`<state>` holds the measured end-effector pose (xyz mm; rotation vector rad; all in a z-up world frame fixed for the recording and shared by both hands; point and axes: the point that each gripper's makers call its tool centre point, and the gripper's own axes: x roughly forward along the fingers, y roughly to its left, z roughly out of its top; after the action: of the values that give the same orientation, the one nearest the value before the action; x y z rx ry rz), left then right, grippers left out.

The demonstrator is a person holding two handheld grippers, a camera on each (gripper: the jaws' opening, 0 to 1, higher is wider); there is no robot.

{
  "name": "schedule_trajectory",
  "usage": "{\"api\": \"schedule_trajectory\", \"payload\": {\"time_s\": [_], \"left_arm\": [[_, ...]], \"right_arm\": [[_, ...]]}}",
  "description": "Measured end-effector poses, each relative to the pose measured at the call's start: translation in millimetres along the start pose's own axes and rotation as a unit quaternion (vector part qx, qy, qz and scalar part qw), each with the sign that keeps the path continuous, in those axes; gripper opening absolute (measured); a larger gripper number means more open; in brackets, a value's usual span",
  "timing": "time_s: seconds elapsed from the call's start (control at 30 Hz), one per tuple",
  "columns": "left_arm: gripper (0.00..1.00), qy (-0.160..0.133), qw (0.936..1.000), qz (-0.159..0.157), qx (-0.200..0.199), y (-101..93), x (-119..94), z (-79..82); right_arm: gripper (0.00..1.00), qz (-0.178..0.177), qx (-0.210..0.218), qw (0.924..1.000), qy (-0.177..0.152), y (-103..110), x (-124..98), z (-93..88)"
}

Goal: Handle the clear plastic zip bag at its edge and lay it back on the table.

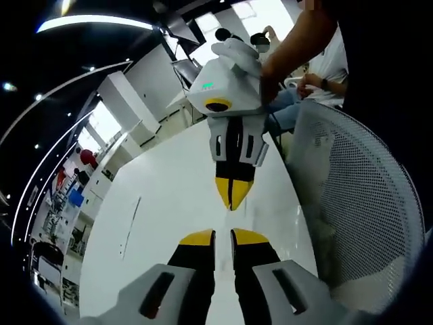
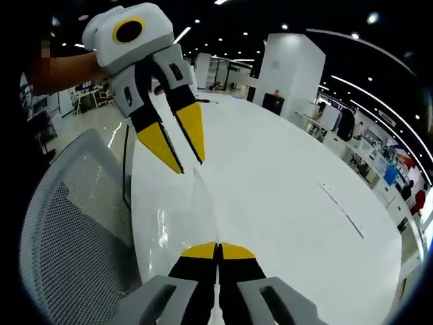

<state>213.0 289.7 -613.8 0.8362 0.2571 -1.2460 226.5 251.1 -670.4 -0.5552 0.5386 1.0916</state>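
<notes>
The clear plastic zip bag [image 2: 206,205] shows edge-on in the right gripper view, as a thin glassy sheet rising over the white table [image 2: 291,169]. My right gripper [image 2: 218,251] is shut on its near edge; in the left gripper view its yellow tips [image 1: 233,195] are pressed together. My left gripper [image 2: 181,147] is held by a hand facing it, jaws apart, tips just past the bag's far end. In its own view the left gripper [image 1: 223,238] has a narrow gap with nothing visibly in it. The bag itself is too transparent to make out in the left gripper view.
A white mesh chair back [image 1: 369,196] [image 2: 71,217] stands against the table's edge beside both grippers. A thin strip [image 2: 342,203] lies on the tabletop further out. People sit beyond the table's end [image 1: 318,81]. Shelves and office furniture line the room's far sides.
</notes>
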Motion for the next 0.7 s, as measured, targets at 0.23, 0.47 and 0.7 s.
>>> {"api": "schedule_trajectory", "payload": {"time_s": [0.23, 0.47, 0.7], "left_arm": [[0.07, 0.007, 0.9998, -0.017, 0.011, -9.0, 8, -1.1], [0.07, 0.021, 0.9987, -0.036, 0.029, -17.7, 19, -4.9], [0.07, 0.036, 0.9973, -0.045, 0.044, -23.5, 30, -10.8]], "right_arm": [[0.0, 0.004, 0.007, 1.0, 0.004, 1, 1, -0.4], [0.0, 0.006, 0.01, 0.9999, 0.005, 1, 1, -0.1], [0.0, 0.011, 0.015, 0.9998, 0.006, 2, 0, 1.0]]}}
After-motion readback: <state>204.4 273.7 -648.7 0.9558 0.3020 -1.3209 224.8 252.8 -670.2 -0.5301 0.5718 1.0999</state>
